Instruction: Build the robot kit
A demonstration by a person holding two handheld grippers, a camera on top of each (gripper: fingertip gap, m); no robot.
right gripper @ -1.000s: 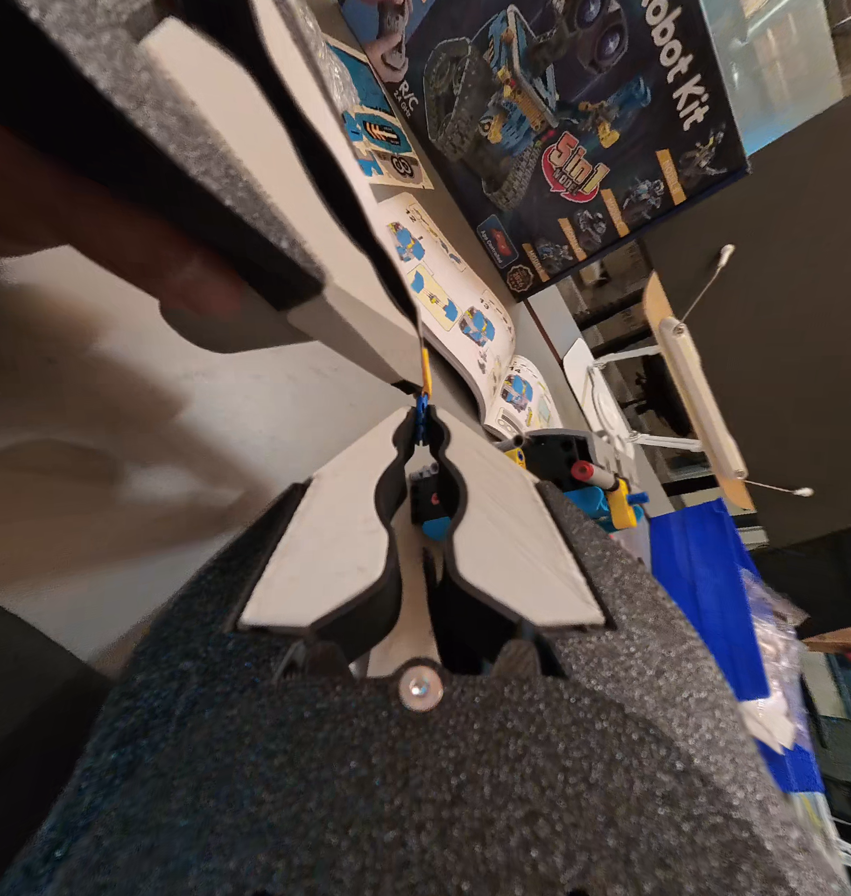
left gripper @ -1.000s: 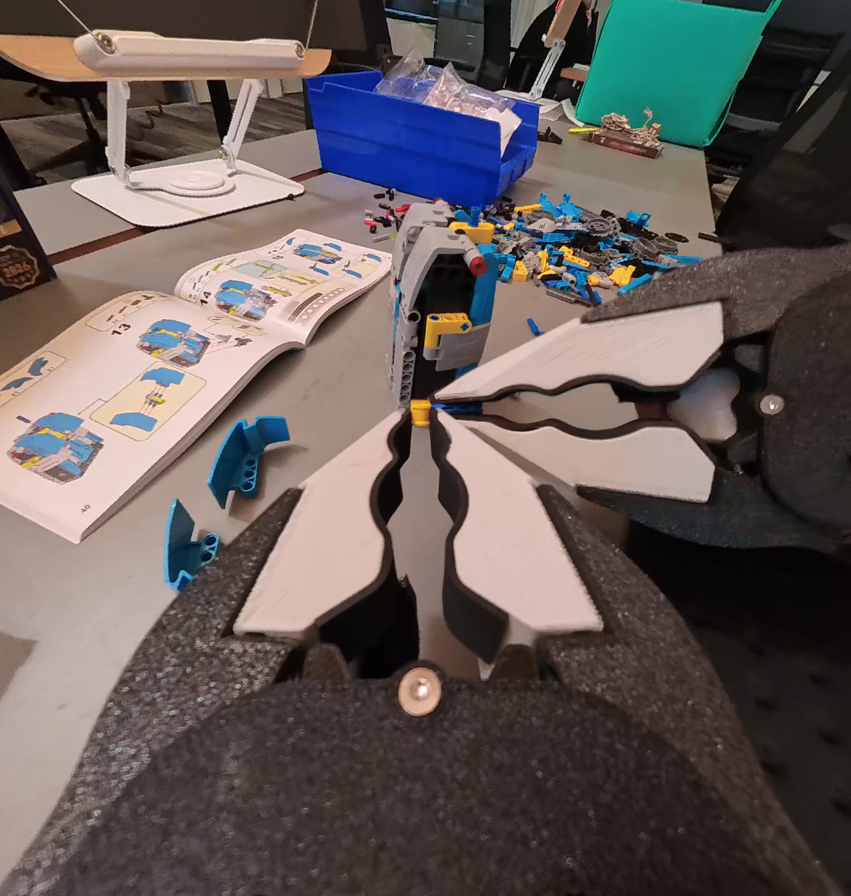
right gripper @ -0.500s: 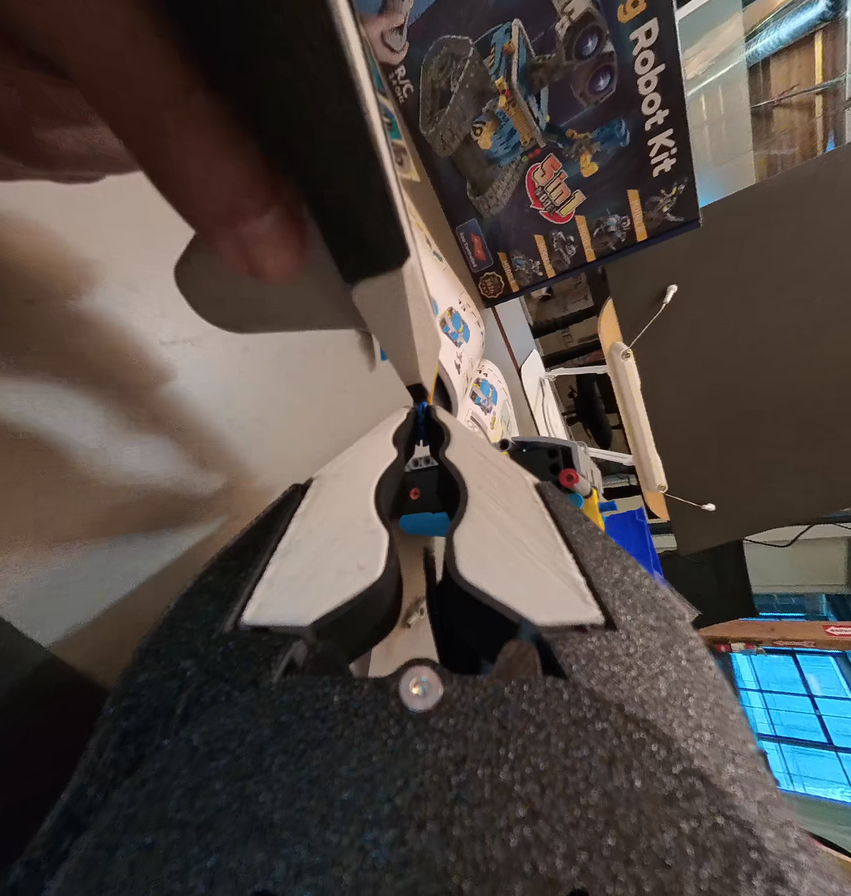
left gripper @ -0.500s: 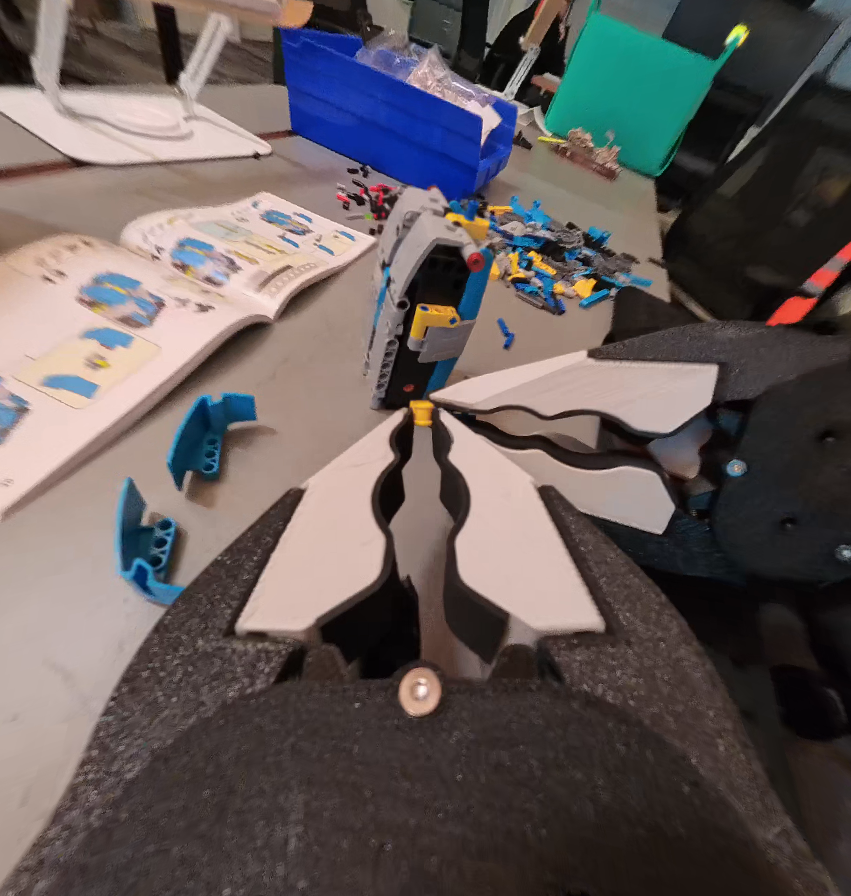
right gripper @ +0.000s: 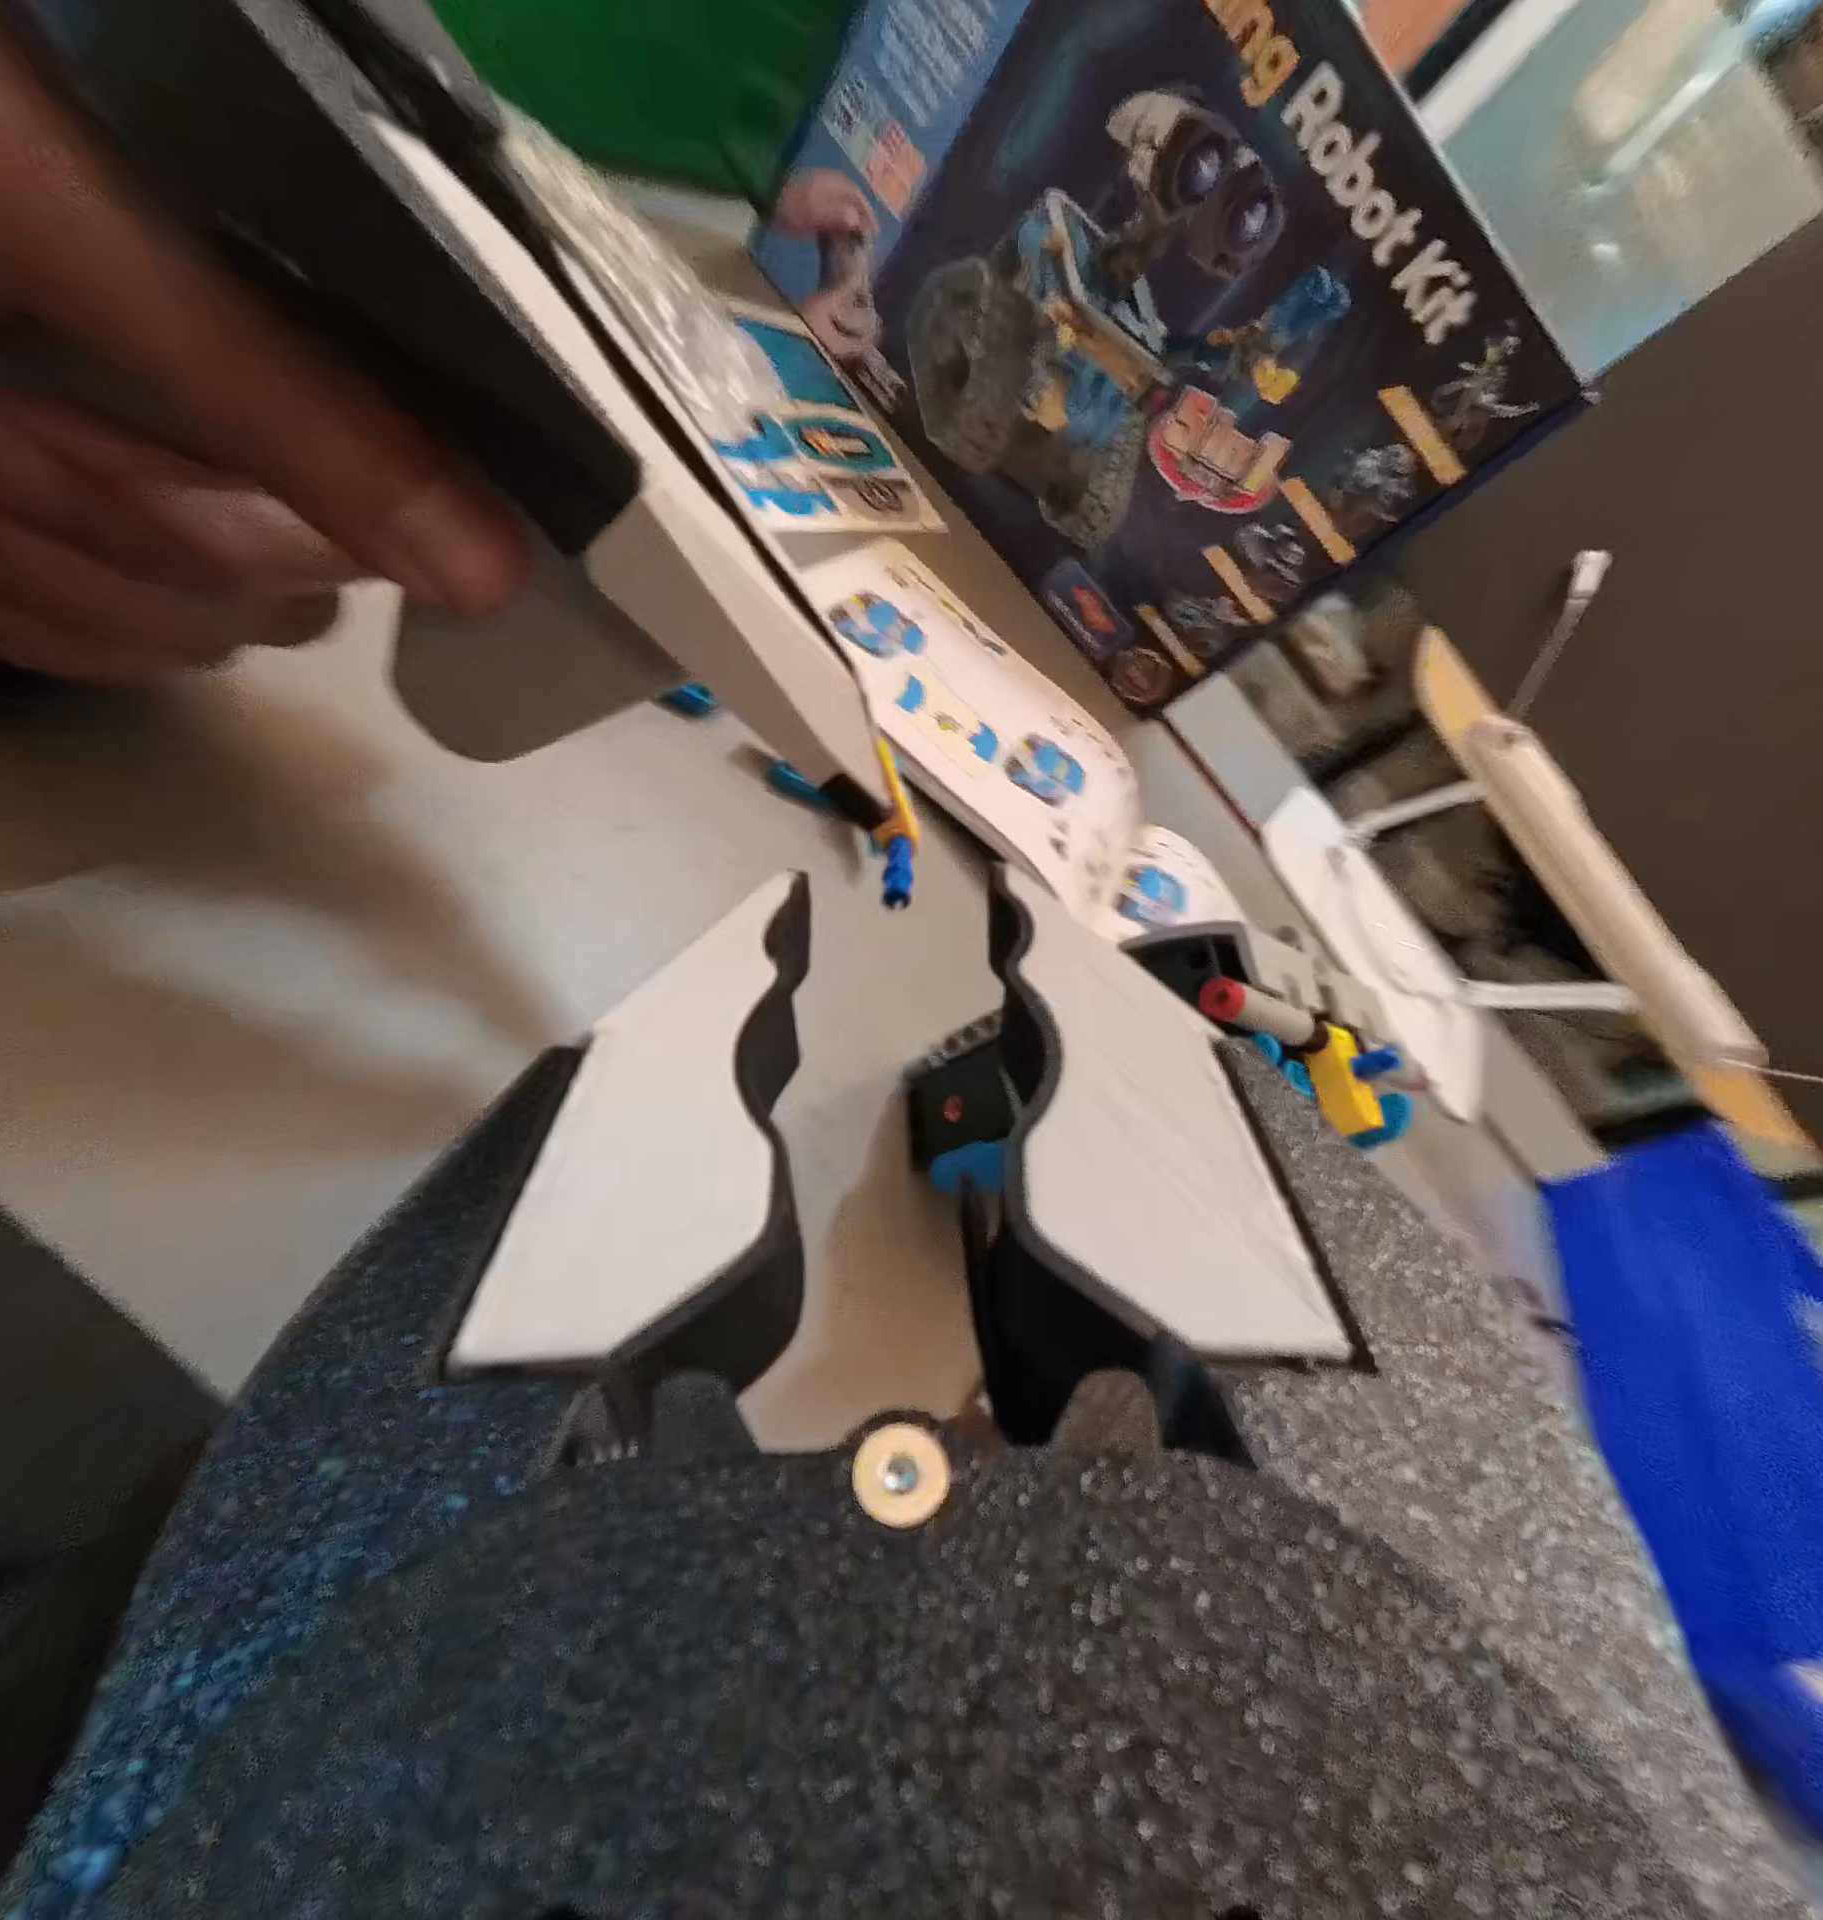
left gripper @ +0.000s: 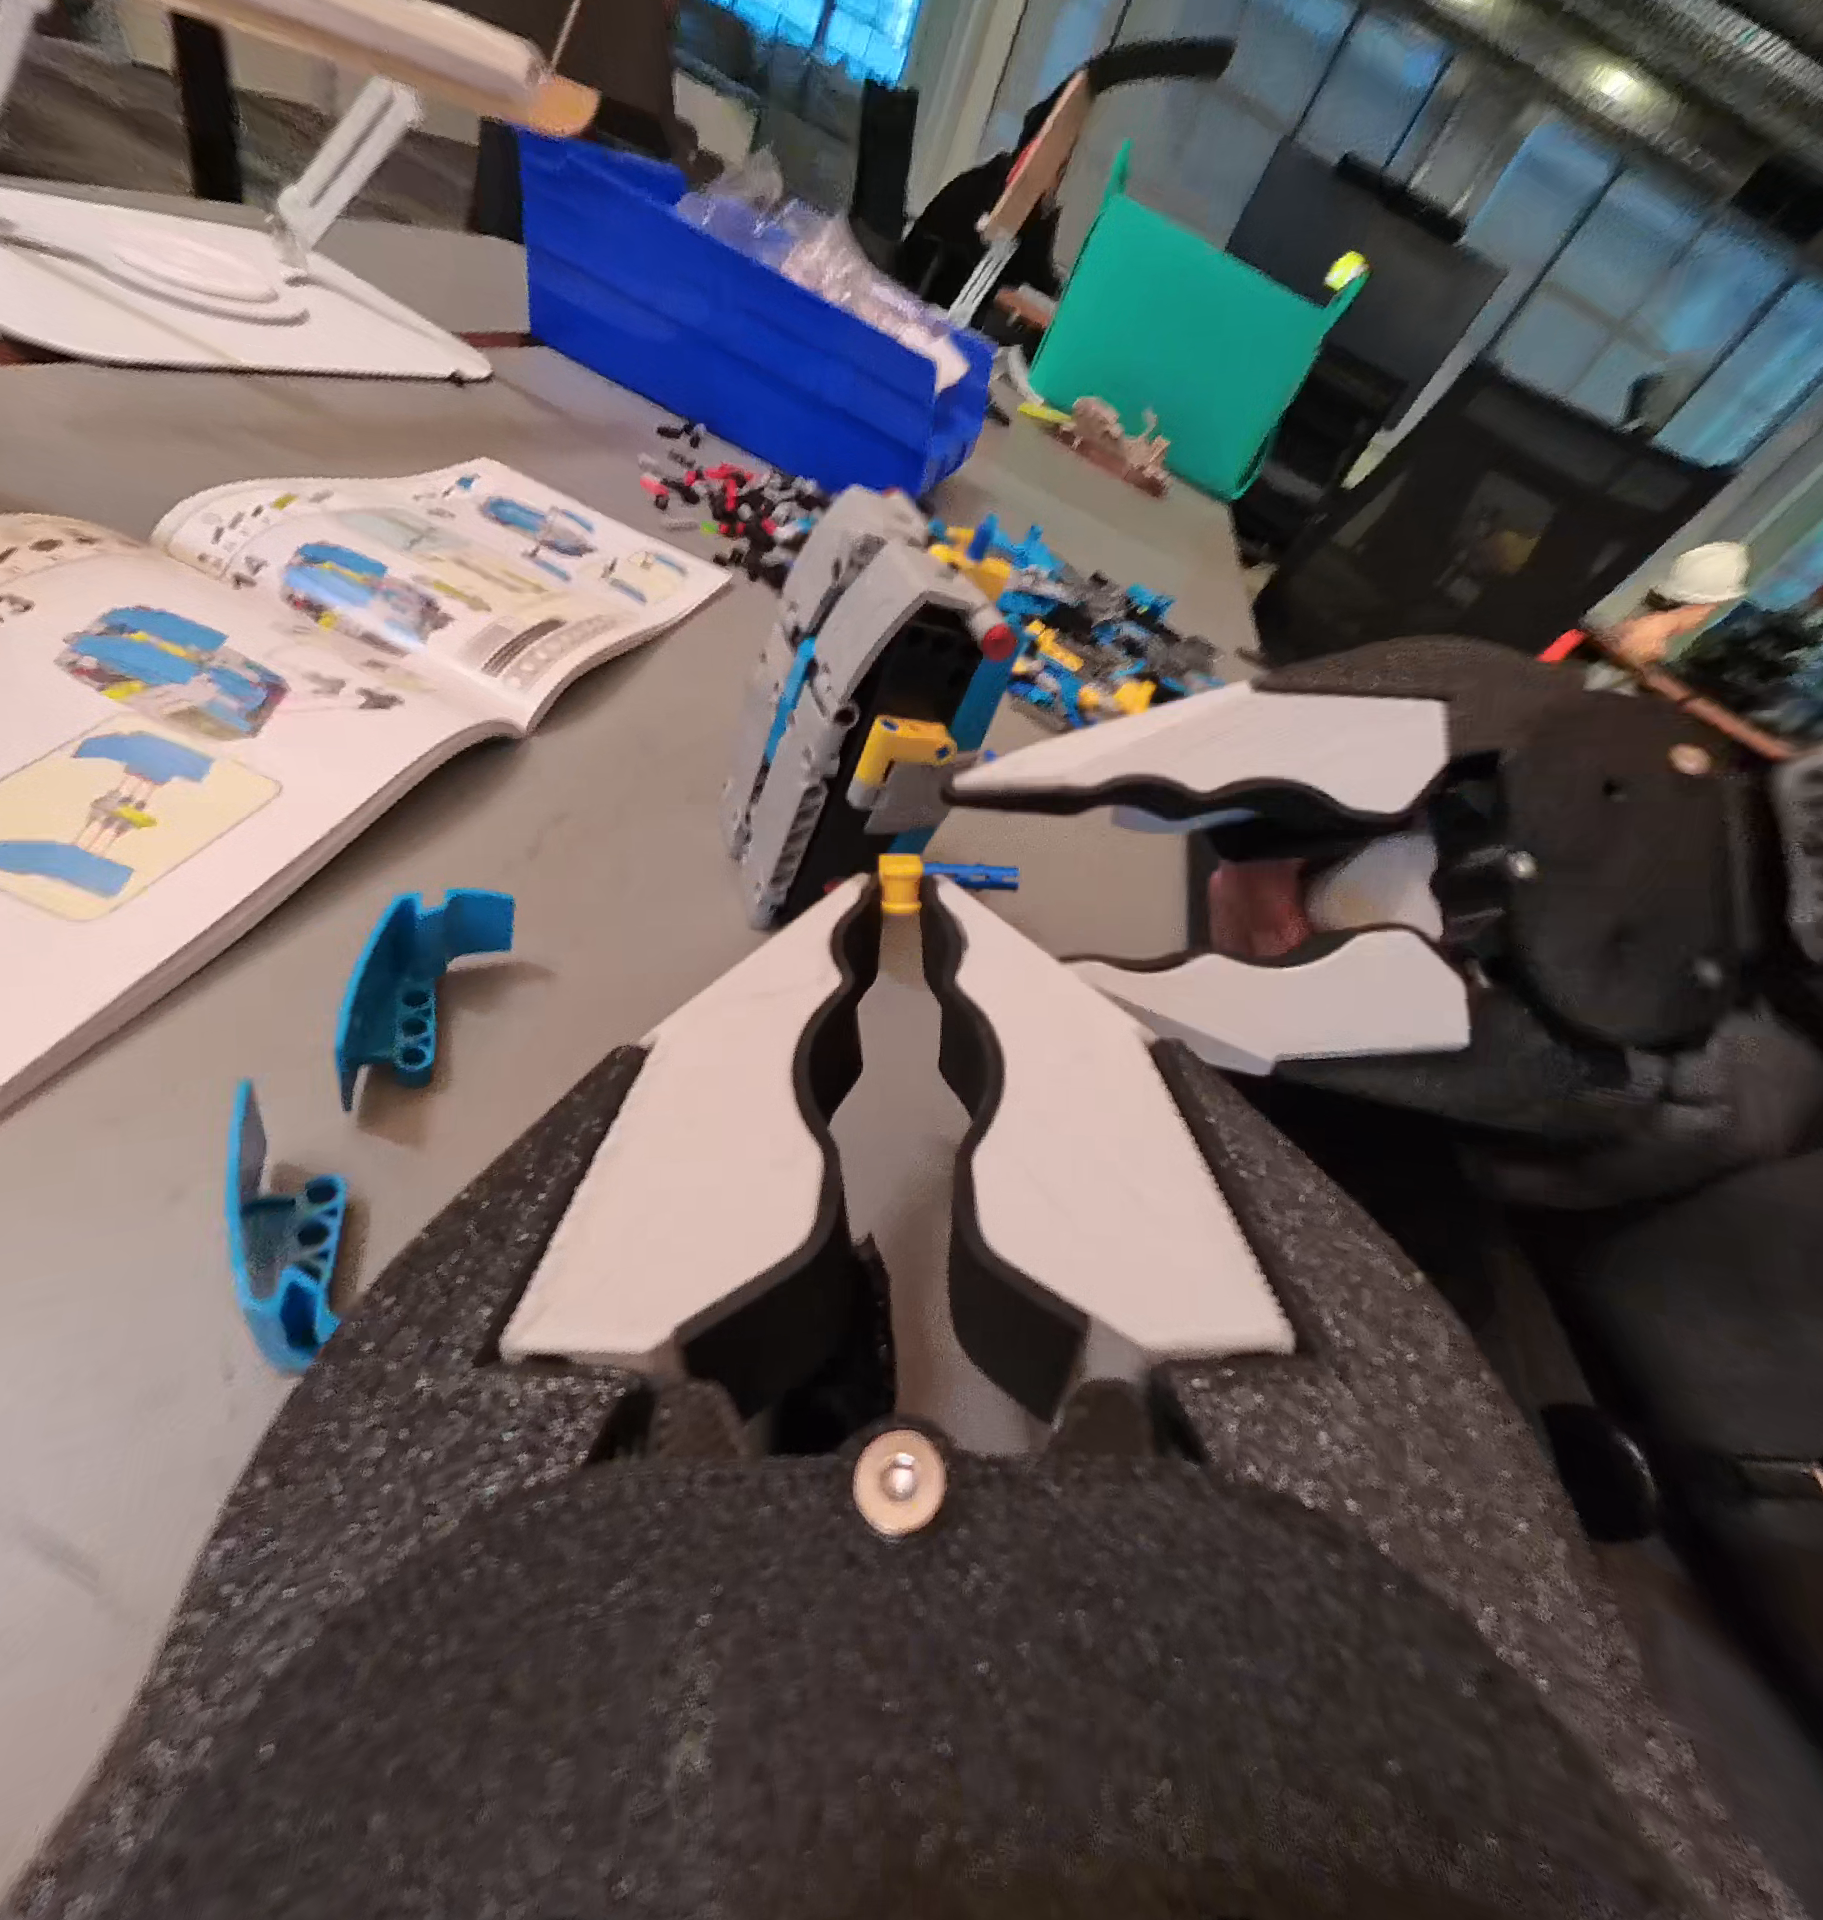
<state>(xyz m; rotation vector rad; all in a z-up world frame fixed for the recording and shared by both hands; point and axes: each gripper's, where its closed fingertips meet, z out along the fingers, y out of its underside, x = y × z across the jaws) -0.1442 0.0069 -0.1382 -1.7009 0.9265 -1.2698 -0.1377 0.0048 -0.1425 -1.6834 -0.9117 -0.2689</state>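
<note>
My left gripper (left gripper: 896, 902) is shut on a small yellow connector (left gripper: 898, 873), held above the grey table. A blue pin (left gripper: 974, 874) sticks out of the connector to the right. My right gripper (left gripper: 1013, 879) is open, its jaws either side of the pin's free end without touching it. In the right wrist view the right gripper (right gripper: 896, 881) is open around the blue pin (right gripper: 894, 878) and the yellow connector (right gripper: 898, 805). The left gripper's finger (right gripper: 741, 644) comes in from the upper left, held by a hand (right gripper: 159, 447). A partly built grey, black and blue model (left gripper: 845, 707) stands just behind.
An open instruction booklet (left gripper: 263, 665) lies at the left, with two blue curved panels (left gripper: 408, 987) (left gripper: 283, 1247) near it. Behind are loose parts (left gripper: 1083, 634), a blue bin (left gripper: 741, 332), a white lamp stand (left gripper: 159, 270) and a green bag (left gripper: 1177, 343). A kit box (right gripper: 1198, 312) stands past the booklet. Less than 4 cm separates the two grippers' tips.
My right gripper has opened and let go of the blue pin, which stays in the yellow connector held by my left gripper. Both views have swung a little.
</note>
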